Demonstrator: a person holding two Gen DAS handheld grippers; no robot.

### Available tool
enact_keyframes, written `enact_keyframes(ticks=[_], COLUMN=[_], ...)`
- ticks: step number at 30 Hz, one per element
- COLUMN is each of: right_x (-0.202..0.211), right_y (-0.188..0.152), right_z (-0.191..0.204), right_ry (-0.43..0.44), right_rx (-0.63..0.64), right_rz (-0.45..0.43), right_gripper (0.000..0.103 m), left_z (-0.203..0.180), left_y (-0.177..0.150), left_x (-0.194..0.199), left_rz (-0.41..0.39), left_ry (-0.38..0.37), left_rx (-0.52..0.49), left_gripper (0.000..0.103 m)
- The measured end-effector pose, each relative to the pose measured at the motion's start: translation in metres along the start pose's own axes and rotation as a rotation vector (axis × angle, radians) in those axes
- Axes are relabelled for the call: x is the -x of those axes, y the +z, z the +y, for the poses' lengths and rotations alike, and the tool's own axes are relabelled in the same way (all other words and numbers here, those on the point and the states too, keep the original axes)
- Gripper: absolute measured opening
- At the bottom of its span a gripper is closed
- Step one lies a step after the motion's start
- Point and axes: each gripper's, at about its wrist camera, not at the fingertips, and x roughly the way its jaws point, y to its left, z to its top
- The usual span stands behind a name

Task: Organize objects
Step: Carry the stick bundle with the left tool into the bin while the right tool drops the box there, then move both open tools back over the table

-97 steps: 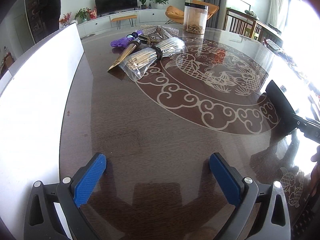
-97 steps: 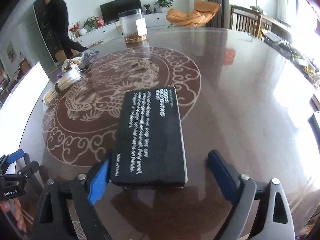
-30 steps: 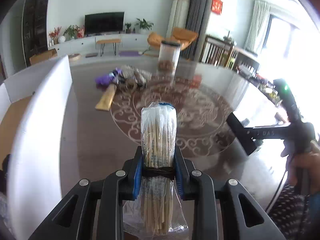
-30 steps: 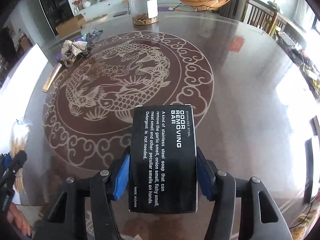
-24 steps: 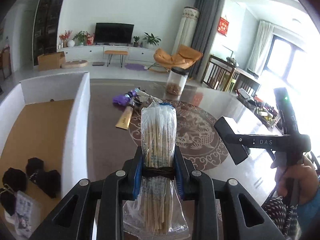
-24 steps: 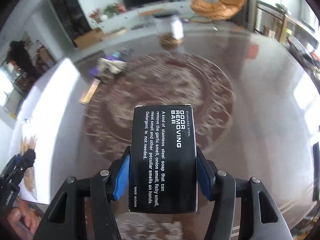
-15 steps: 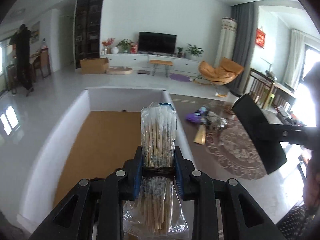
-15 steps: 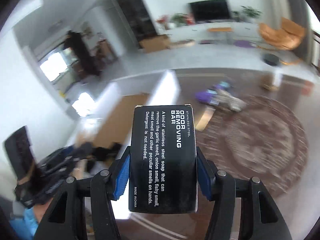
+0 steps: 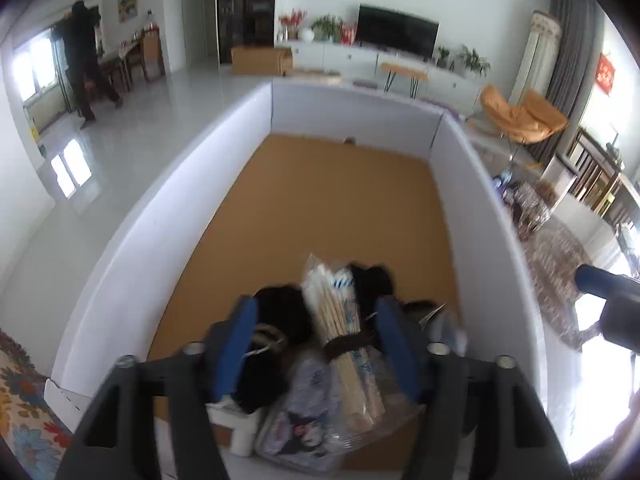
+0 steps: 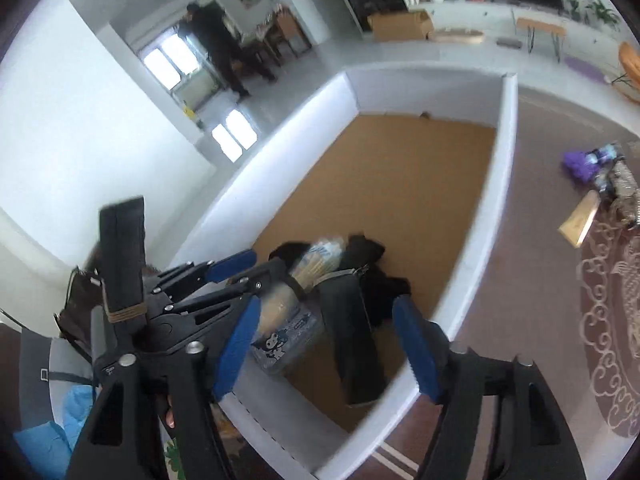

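A white-walled box point(image 9: 152, 216) with a brown cardboard floor lies below both grippers. My left gripper point(image 9: 316, 340) is open above its near end. The clear bag of wooden sticks point(image 9: 344, 344) lies loose between the blue pads on a pile of black items point(image 9: 284, 316) and a printed plastic bag point(image 9: 308, 412). My right gripper point(image 10: 328, 344) is open over the box's near corner. The black odor-removing-bar box point(image 10: 352, 336) is blurred between its pads, tilted, inside the white box point(image 10: 496, 184). The left gripper point(image 10: 236, 268) shows in the right wrist view, open over the stick bag point(image 10: 316, 264).
The brown table with the dragon pattern point(image 10: 616, 312) lies right of the box. On it are a purple item point(image 10: 580, 160), a flat wooden piece point(image 10: 580, 220) and a shiny bundle point(image 10: 624, 184). A person stands far off at a window point(image 9: 82, 64).
Both grippers have swung from the table to over the white box and opened. The stick bag and the black bar box have left the pads and now lie in the box.
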Motion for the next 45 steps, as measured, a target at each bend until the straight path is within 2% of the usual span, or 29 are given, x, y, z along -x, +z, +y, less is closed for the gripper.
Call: enact_keyframes(ticks=[3,5,6,9,10,11,13,16,18,20,22,27,31,45], right_x=[0.047,0.067,0.074,0.074,0.074,0.076,0.083,0.099,0.109,0.12,0.12,0.112,0.1,0.094], right_y=[-0.015,-0.032,-0.048,-0.087,-0.1,-0.113,-0.139,-0.174,-0.182,-0.183,-0.18,-0.179,-0.178,-0.177], right_z=[-0.028,-0.061,-0.088,-0.166,-0.184,-0.199,-0.224,-0.243,-0.251,-0.246,-0.244,-0.243,-0.249,-0.255], right_ry=[-0.107,-0.229,-0.332,-0.563,-0.597,-0.627,-0.7,-0.778,-0.784,-0.785,-0.809,-0.805,-0.798,-0.779], right_rx=[0.005,-0.016,-0.039,-0.15,-0.184,-0.211,-0.258,-0.307,-0.345,-0.363,-0.35,-0.33,-0.327,-0.352], right_rz=[-0.155,-0.239,-0.256,-0.182,-0.161,-0.147,-0.131,-0.153,-0.143,-0.172,-0.172,-0.117,-0.093,-0.064], right_gripper=[0.102,0.103,0.103,0.103,0.103,0.103,0.103,0.103,0.103,0.103,0.103,0.103,0.103,0.103], left_z=[-0.042,-0.071,-0.089,-0.154,-0.173,-0.195,-0.23,-0.273,-0.285,-0.284,-0.288,-0.292,-0.296,-0.292], left_y=[0.012,0.017,0.015,0.002,-0.005,-0.016,-0.035,-0.057,-0.066,-0.081,-0.082,-0.083,-0.081,-0.083], left_x=[0.024,0.036,0.042,0.053,0.052,0.048,0.033,-0.015,-0.041,-0.059,-0.074,-0.086,-0.104,-0.095], left_rz=[-0.079,-0.103,-0.112,-0.108,-0.101,-0.085,-0.038,0.048,0.092,0.116,0.113,0.079,0.113,0.109], left_ry=[-0.108,-0.194,-0.239,-0.369,-0.404,-0.43,-0.443,-0.399,-0.376,-0.355,-0.317,-0.266,-0.249,-0.237], left_rx=[-0.042,-0.08,-0.106,-0.214,-0.25,-0.288,-0.353,-0.42,-0.418,-0.406,-0.407,-0.433,-0.433,-0.425], left_gripper=[0.069,0.073,0.077,0.096,0.102,0.103,0.103,0.103,0.103,0.103,0.103,0.103,0.103,0.103])
